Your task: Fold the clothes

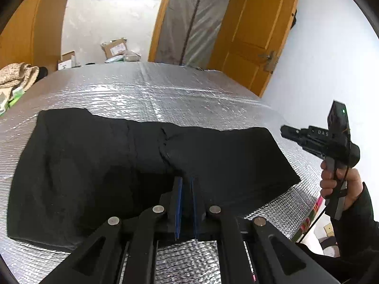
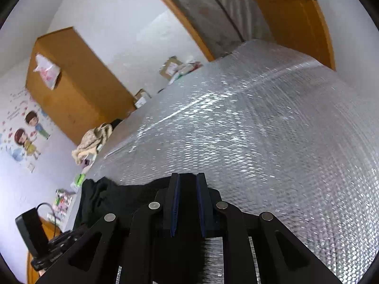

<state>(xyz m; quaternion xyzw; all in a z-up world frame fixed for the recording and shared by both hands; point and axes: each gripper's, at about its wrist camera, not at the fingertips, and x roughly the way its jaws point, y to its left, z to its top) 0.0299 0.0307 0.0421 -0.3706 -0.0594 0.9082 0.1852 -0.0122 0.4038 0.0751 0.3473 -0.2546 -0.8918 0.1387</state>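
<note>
A silver foil-quilted surface (image 1: 189, 90) carries a black garment (image 1: 94, 161), spread flat across its near half. The left claw (image 1: 186, 182) is clenched on the garment's near edge, cloth bunched between its blue pads. The right claw (image 2: 187, 179), narrowly parted, holds nothing above the garment's end.
</note>
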